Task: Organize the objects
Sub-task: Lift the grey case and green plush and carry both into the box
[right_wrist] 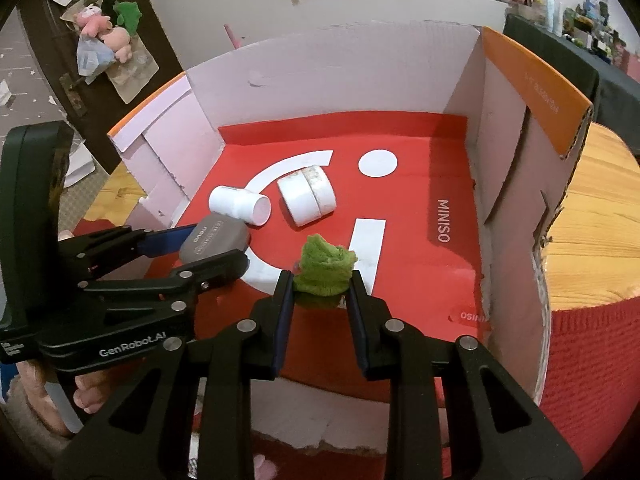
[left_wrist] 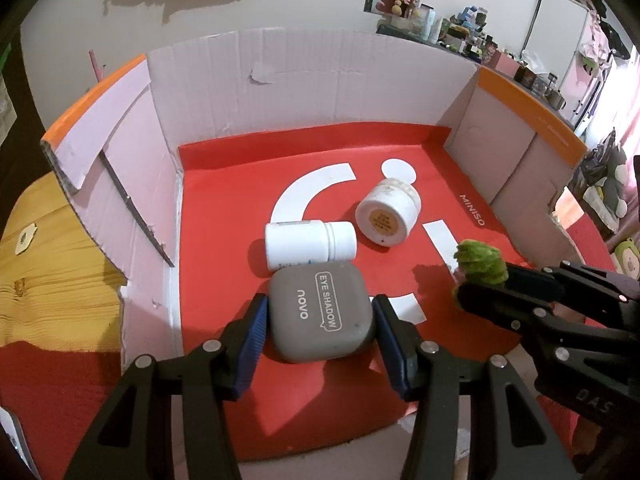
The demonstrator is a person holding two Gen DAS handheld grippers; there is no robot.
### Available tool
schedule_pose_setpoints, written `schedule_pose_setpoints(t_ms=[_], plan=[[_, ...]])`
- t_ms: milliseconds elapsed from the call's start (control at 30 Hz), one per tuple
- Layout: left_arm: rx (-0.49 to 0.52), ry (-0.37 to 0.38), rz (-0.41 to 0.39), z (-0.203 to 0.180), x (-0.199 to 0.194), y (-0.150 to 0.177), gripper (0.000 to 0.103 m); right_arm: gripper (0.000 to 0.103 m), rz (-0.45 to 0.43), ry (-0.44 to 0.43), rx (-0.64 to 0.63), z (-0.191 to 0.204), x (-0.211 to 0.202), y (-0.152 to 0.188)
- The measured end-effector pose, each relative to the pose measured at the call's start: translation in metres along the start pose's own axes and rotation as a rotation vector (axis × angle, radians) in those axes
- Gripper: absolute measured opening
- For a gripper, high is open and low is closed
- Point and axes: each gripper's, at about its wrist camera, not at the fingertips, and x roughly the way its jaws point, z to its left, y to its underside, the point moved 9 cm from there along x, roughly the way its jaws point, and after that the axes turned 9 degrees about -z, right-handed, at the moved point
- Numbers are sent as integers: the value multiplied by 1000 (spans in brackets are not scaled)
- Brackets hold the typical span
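A cardboard box (left_wrist: 304,76) with a red Miniso sheet on its floor holds the objects. My left gripper (left_wrist: 318,312) is shut on a grey eye shadow case (left_wrist: 320,312), which rests on the box floor near its front; the case also shows in the right wrist view (right_wrist: 214,240). A white bottle (left_wrist: 310,245) lies on its side just behind the case. A white jar (left_wrist: 388,212) lies tipped to its right. My right gripper (right_wrist: 322,278) is shut on a green fuzzy cloth item (right_wrist: 325,266) and holds it above the box floor, right of the case.
The box (right_wrist: 500,120) has orange-edged side flaps and stands on a wooden table (right_wrist: 592,208) with a red cloth (right_wrist: 592,360). Plush toys (right_wrist: 108,32) hang on a dark door at left. A cluttered shelf (left_wrist: 472,32) stands behind at right.
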Motion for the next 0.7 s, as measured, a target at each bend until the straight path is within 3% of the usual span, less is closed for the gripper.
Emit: schedule_pose_setpoints(t_ms=[700], plan=[[7, -9, -5, 0, 3, -1, 54, 25, 19, 56, -22, -8, 11, 0]])
